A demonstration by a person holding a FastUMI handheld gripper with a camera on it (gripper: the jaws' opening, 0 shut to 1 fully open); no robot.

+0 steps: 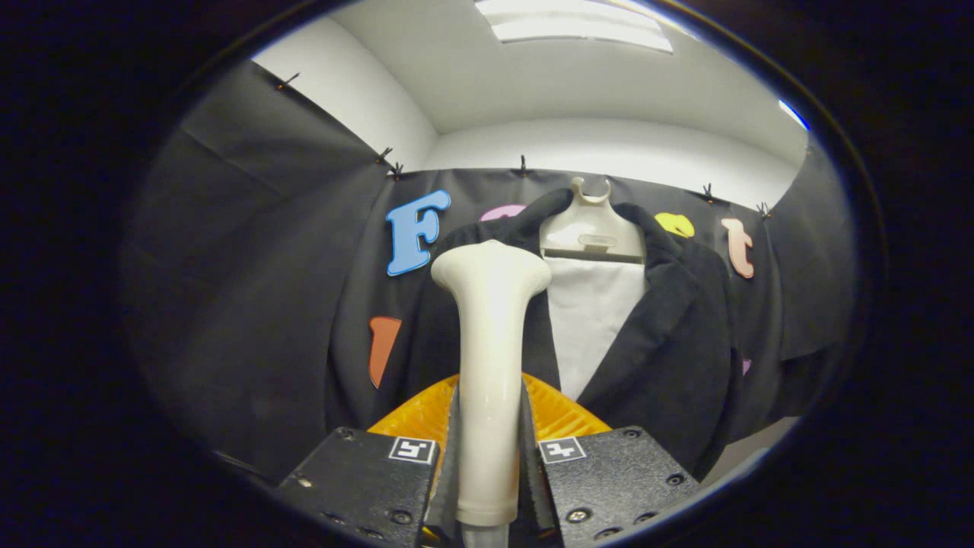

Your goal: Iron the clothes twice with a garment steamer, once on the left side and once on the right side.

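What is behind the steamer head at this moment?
The gripper is shut on the steamer. Behind its head hangs the black jacket, its left front panel, on a white hanger. The fabric straight behind the head is covered, so contact cannot be judged.

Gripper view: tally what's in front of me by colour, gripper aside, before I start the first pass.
White: 3 - steamer held in the gripper, hanger, shirt panel
Black: 1 - jacket
Orange: 1 - ribbed part behind the steamer
Total: 5

Steamer (488,365) clamped between the fingers (449,441), jacket (670,335) hanging beyond, slightly right.
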